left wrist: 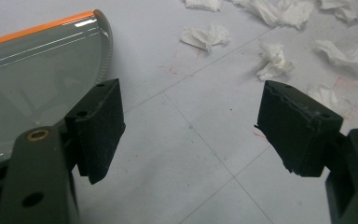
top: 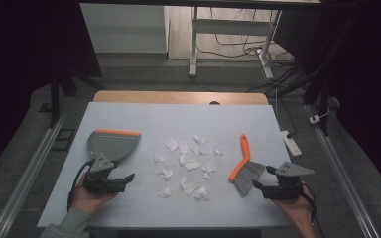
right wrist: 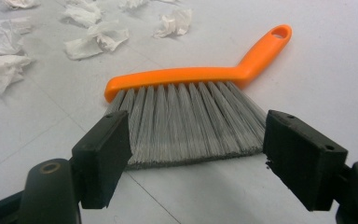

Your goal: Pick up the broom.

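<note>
tools flank the mess, both your grippers gaping and empty.
dustpan [top: 113, 143] at 9, brush [top: 244, 166] at 3, tissue scraps [top: 187, 161] between; left gripper [top: 124, 179] and right gripper [top: 261, 178] each face a tool.

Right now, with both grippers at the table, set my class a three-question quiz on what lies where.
1. True or false: the right gripper is clamped on the brush.
2. Multiple choice. The dustpan lies: A) just beyond the left gripper, on the left side of the table; B) among the paper scraps; C) beside the brush.
3. Fill in: the crumpled paper scraps lie between the dustpan and the ____.

Key
1. False: its jaws stand open, and the grey bristles lie flat on the white table just ahead of them.
2. A
3. brush
</note>
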A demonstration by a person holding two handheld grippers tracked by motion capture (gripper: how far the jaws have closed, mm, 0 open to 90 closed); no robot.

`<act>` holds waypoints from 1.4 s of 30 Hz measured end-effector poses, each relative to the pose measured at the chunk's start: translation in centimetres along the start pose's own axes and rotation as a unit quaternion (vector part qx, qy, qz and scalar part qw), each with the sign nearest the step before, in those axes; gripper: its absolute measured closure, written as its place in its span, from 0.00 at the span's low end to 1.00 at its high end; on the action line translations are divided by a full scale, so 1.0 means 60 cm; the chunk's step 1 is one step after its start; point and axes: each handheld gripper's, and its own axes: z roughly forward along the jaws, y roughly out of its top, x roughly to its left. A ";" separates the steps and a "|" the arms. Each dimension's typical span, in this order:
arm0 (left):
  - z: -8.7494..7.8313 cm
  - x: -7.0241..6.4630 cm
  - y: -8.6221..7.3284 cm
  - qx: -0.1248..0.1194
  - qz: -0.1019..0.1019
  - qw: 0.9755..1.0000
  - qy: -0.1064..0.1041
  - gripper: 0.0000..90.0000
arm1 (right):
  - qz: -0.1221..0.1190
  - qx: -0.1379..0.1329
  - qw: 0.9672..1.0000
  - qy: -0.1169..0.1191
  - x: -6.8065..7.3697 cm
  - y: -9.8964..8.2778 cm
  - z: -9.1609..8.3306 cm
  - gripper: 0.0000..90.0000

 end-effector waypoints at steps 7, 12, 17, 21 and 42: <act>-0.001 0.003 0.001 -0.003 -0.004 1.000 0.003 0.26 | 0.001 0.000 1.000 0.002 0.003 -0.002 0.002 0.26; -0.003 0.003 0.004 -0.004 -0.002 1.000 0.005 0.26 | 0.004 -0.005 1.000 0.004 0.005 -0.001 -0.001 0.26; -0.006 0.004 0.004 -0.007 -0.002 1.000 0.008 0.26 | 0.007 0.002 1.000 0.002 0.007 -0.004 -0.001 0.26; -0.008 0.004 -0.002 -0.004 0.000 1.000 0.009 0.26 | 0.007 0.005 1.000 0.000 0.007 -0.003 0.003 0.26; -0.013 0.000 0.001 -0.009 0.001 1.000 0.013 0.26 | 0.022 0.000 1.000 -0.015 0.011 0.023 -0.019 0.28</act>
